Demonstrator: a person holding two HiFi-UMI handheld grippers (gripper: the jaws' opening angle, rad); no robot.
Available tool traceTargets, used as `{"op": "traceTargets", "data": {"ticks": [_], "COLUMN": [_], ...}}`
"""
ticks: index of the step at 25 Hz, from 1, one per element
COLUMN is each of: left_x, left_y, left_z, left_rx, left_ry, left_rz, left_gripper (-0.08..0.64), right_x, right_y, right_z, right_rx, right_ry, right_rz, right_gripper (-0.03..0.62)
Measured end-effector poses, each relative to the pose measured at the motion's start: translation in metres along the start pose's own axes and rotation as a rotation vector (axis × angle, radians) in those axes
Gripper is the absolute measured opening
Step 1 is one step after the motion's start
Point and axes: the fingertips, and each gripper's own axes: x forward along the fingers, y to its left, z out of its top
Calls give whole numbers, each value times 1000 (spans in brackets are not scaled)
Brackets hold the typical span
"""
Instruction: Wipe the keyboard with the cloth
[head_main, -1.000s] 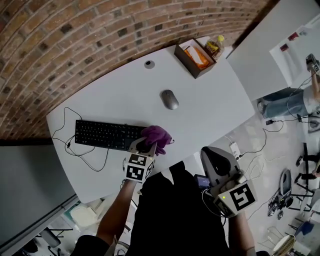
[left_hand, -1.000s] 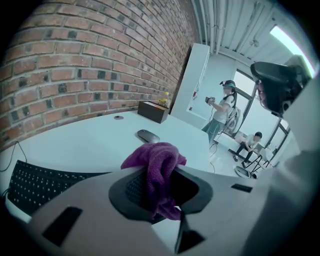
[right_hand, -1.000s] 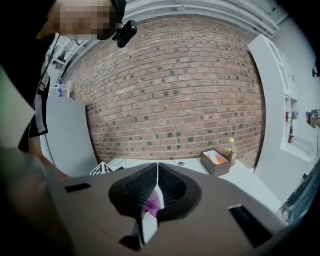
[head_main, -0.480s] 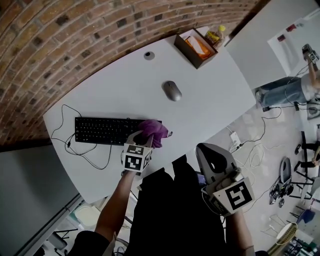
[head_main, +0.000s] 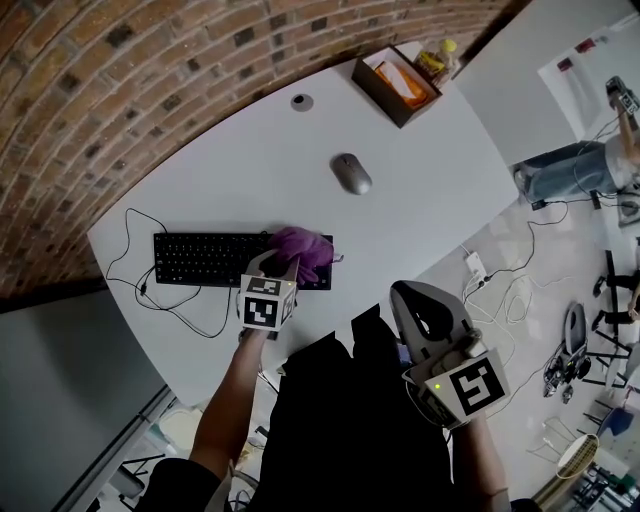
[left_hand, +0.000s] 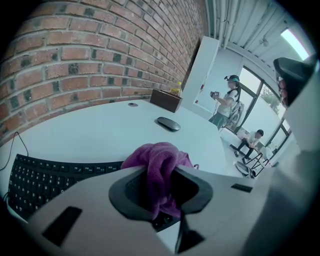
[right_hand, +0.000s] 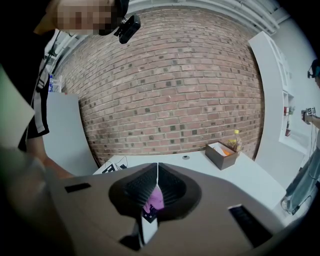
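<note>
The left gripper (head_main: 283, 264) pinches a fold of the purple cloth (left_hand: 157, 159) between its jaws. The bunched remainder lies over the right end of the keyboard (head_main: 205, 258), centre left in the head view. The right gripper (right_hand: 156, 175) has its jaws pressed together on nothing. It hangs beyond the table (head_main: 430, 215) edge at the lower right, well apart from the work.

We note the following hazards:

- **Cloth slip.** Only a narrow fold is clamped. In our judgement, drag against the key edges could pull it free.
- **Jaw contact.** The cloth bulges ahead of the jaw tips, not beneath them. If the angle is too steep, the hard tips could strike the keys.
- **Keyboard shift.** Nothing steadies the keyboard. A sideways stroke could push it towards the looped cable (head_main: 140, 228) at the left and tangle it.
- **Uneven cover.** A balled cloth wipes a narrow strip, so some rows may be missed.

The mouse (head_main: 351, 173), upper centre, is well clear.
</note>
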Motion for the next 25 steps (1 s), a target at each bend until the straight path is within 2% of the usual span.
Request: {"op": "traceTargets", "data": {"ticks": [11,25], "left_x": [-18,-47], "left_y": [26,76], "left_z": [-8,-19], "left_rx": [-24,-96], "left_ry": [4,-26], "left_rz": [31,127], "left_gripper": [98,98], "right_x": [16,33], "right_y": [11,31], "right_z": [4,7], "right_rx": [1,-20], "right_ry": [0,5], "right_rz": [27,82], "right_gripper": [20,20]}}
